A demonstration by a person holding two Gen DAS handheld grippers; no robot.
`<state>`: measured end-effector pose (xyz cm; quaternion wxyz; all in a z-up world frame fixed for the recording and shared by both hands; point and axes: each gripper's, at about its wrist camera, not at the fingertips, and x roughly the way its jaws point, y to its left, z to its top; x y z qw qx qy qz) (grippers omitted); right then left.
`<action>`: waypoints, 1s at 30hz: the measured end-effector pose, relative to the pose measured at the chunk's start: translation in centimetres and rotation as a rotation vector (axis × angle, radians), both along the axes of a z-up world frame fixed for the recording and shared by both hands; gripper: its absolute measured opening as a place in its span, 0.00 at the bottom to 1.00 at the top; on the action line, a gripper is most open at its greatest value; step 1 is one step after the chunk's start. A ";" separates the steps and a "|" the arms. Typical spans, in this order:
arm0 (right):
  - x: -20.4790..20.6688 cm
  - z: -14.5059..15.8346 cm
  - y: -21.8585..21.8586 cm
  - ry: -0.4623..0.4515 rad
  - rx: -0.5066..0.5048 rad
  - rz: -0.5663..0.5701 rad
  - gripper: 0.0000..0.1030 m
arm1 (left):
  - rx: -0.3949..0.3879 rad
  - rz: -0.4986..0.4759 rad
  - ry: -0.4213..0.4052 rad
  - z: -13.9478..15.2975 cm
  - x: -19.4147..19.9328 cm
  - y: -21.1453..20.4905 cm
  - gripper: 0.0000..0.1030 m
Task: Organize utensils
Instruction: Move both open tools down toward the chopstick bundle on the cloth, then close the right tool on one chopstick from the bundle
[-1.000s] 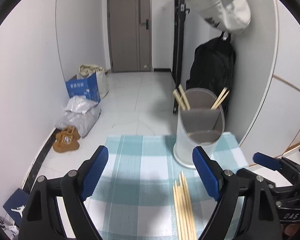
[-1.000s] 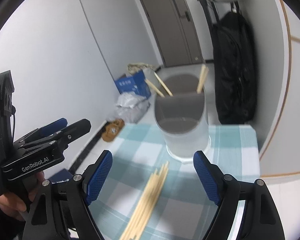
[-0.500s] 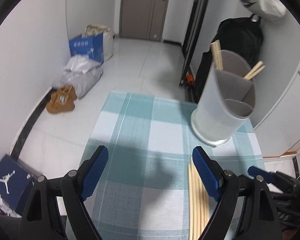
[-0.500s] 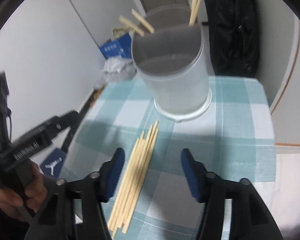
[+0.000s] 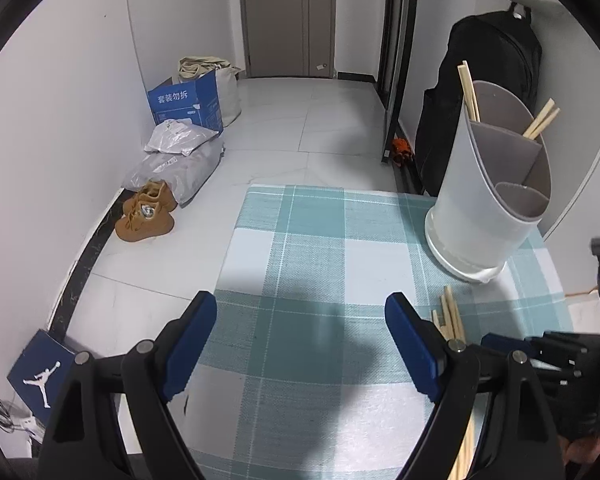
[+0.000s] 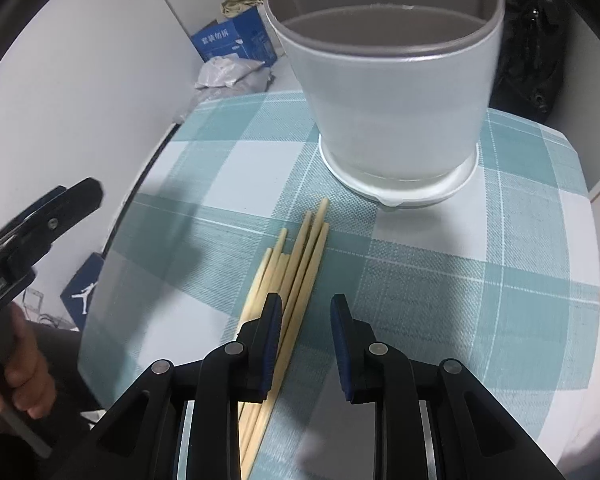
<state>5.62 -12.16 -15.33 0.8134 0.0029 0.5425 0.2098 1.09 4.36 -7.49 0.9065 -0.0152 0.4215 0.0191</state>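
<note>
A bundle of wooden chopsticks (image 6: 296, 264) lies on the teal checked tablecloth (image 6: 440, 280), in front of a white utensil holder (image 6: 392, 92). My right gripper (image 6: 306, 312) hovers low over the near part of the bundle, jaws narrowed but apart, with the rightmost chopsticks between them; nothing is gripped. In the left wrist view the holder (image 5: 484, 196) stands at the right with chopsticks (image 5: 470, 90) in its rear compartments, and the loose chopsticks (image 5: 450, 316) lie beside my right finger. My left gripper (image 5: 300, 320) is wide open and empty above the cloth.
The table's left edge drops to a tiled floor with brown shoes (image 5: 148, 212), plastic bags (image 5: 180, 152) and a blue box (image 5: 186, 104). A black backpack (image 5: 488, 72) hangs behind the holder. The left gripper body (image 6: 32, 232) shows at the left of the right wrist view.
My right gripper has dropped down and forward onto the chopstick bundle while its jaws narrowed. My left gripper has tilted down and drifted left, still wide open.
</note>
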 end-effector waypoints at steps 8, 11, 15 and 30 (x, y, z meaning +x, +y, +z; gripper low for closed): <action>0.1 0.2 0.7 -0.003 -0.119 0.029 0.14 | -0.038 0.021 -0.007 0.6 0.6 1.5 0.80; 0.0 0.2 1.1 0.004 -0.124 0.044 0.14 | -0.068 0.047 0.000 0.6 0.9 2.3 0.80; 0.4 0.0 2.3 0.014 -0.162 0.062 0.14 | -0.138 0.073 0.049 -0.1 1.3 3.3 0.80; 3.0 -0.2 4.3 0.012 -0.239 0.013 0.11 | -0.267 0.208 0.172 -2.4 2.0 6.3 0.80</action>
